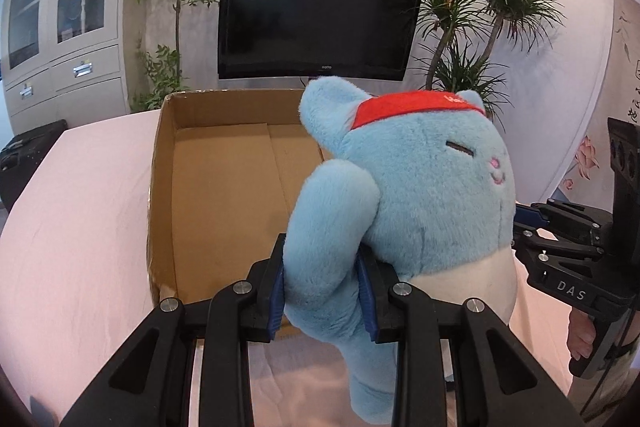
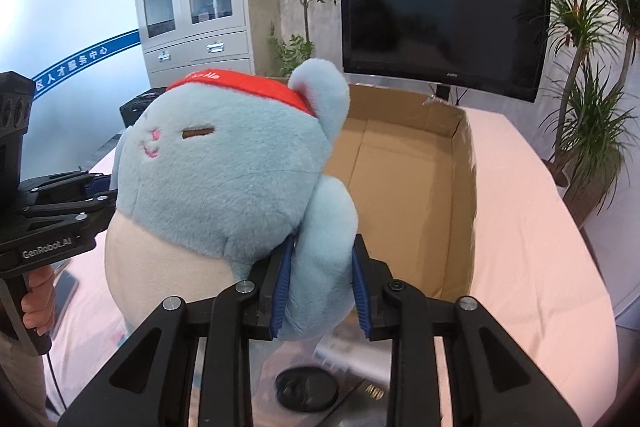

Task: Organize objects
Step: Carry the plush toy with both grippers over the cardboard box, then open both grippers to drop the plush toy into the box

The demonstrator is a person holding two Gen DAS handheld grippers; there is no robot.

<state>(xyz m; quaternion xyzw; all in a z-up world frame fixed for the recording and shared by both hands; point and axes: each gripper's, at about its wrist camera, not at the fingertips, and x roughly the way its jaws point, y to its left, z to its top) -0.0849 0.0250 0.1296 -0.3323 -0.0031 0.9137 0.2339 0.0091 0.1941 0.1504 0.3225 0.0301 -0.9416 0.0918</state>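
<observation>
A blue plush toy (image 1: 420, 187) with a red headband and cream belly hangs in the air between both grippers, just in front of an open cardboard box (image 1: 224, 187). My left gripper (image 1: 322, 291) is shut on one of its arms. My right gripper (image 2: 320, 291) is shut on its other arm; the plush (image 2: 224, 179) fills that view's left half. The box (image 2: 408, 195) is empty and sits on the pink-covered table (image 1: 80, 227) beyond the plush. The right gripper also shows at the right edge of the left wrist view (image 1: 520, 223).
A black round lid (image 2: 306, 389) and some flat printed packets (image 2: 344, 347) lie on the table below the right gripper. A TV (image 1: 316, 15), potted plants (image 1: 472, 39) and a grey cabinet (image 1: 60, 27) stand behind the table.
</observation>
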